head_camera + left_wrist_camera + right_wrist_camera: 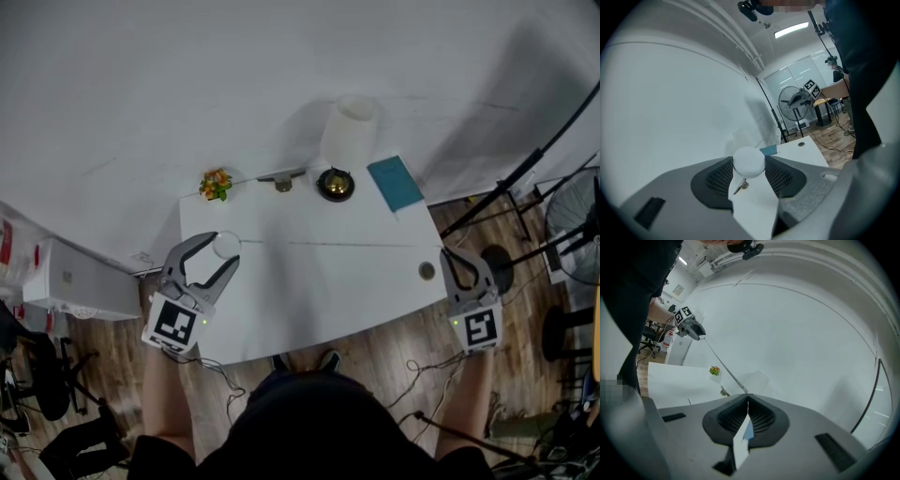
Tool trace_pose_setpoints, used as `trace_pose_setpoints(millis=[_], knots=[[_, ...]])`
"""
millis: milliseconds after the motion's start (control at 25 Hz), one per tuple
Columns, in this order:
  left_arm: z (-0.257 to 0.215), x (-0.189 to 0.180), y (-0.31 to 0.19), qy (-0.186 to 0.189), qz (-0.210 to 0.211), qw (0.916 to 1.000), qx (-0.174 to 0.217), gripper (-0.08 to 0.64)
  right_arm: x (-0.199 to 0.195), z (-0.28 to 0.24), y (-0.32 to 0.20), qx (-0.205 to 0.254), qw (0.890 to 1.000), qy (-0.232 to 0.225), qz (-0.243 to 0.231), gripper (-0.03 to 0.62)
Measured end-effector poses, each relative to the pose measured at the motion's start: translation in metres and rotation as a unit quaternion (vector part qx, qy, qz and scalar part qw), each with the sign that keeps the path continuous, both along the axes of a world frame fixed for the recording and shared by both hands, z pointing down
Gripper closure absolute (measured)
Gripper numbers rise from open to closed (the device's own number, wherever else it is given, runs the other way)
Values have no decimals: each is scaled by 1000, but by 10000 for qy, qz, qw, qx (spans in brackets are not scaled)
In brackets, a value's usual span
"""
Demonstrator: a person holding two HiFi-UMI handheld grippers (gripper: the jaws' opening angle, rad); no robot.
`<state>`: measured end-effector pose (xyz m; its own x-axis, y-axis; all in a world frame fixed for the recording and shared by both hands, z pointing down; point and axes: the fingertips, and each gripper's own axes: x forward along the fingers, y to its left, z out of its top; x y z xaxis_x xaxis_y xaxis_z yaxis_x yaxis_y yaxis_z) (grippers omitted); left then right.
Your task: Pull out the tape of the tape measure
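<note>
Round white case, seemingly taut tape

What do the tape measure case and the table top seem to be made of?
The tape measure case is probably plastic, white and matte: a smooth rounded shell with soft shading and no glare. The table top is likely laminated board, white and smooth: a flat, even surface with no visible grain.

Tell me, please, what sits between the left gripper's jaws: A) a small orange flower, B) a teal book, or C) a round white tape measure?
C: the left gripper has its pads pressed on either side of the round white tape measure.
</note>
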<state>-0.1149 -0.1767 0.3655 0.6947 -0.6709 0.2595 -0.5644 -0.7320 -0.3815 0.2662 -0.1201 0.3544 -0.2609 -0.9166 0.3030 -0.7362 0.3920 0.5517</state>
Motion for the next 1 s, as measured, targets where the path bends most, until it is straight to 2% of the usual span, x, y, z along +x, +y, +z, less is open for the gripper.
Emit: trace_pose_setpoints(millis=[360, 1000], knots=[[2, -1, -5, -27, 10, 10000, 16, 348, 2, 1, -4, 14, 10000, 31, 12, 583], [29, 10, -13, -58, 60, 9996, -256, 348, 1, 28, -18, -273, 9996, -76, 37, 581]])
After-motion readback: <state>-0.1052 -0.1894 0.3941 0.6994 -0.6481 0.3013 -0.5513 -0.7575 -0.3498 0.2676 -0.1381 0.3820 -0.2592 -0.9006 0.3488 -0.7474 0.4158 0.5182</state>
